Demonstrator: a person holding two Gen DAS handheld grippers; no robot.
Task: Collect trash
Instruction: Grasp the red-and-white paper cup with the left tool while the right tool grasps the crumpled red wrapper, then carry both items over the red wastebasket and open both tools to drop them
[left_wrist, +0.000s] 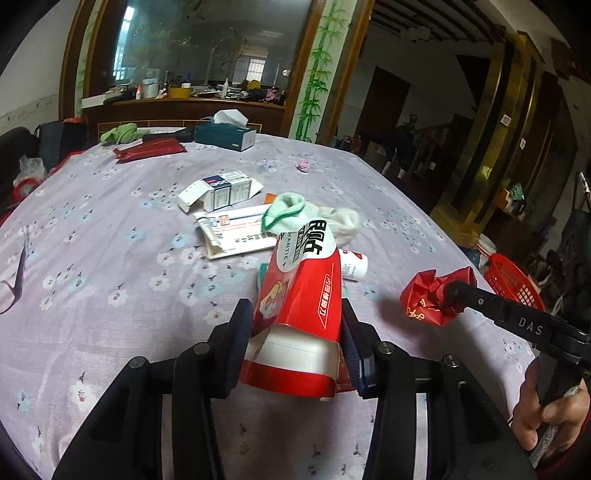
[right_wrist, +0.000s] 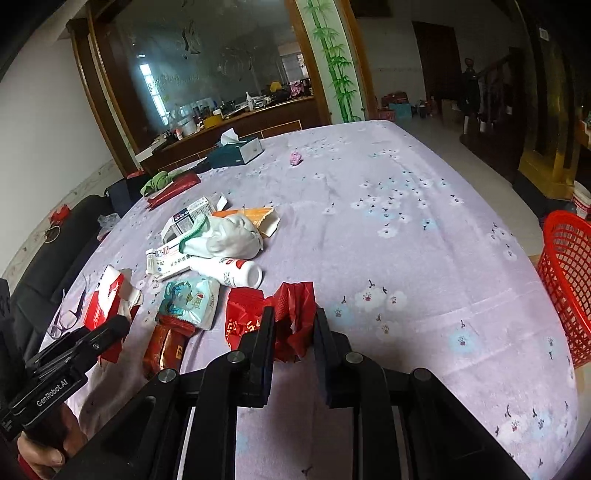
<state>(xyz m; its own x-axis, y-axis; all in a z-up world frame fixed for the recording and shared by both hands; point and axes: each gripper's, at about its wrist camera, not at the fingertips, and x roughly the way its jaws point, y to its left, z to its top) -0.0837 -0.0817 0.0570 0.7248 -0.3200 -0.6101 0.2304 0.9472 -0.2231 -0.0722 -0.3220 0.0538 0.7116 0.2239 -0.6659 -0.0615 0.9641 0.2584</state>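
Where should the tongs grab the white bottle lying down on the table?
Probably around the middle of the white bottle, coming straight down from above. It lies on its side, so its round body offers two open flanks; the sock and boxes crowd its far end.

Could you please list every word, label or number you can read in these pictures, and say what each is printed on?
"DAS": on the right gripper, whose arm shows in the left wrist view.
"GenRobot.AI": on the left gripper, seen in the right wrist view.
"29": on the long white box, beside print too small to read.
Red carton: large Chinese characters, not legible to me.
Medicine box: print too small.
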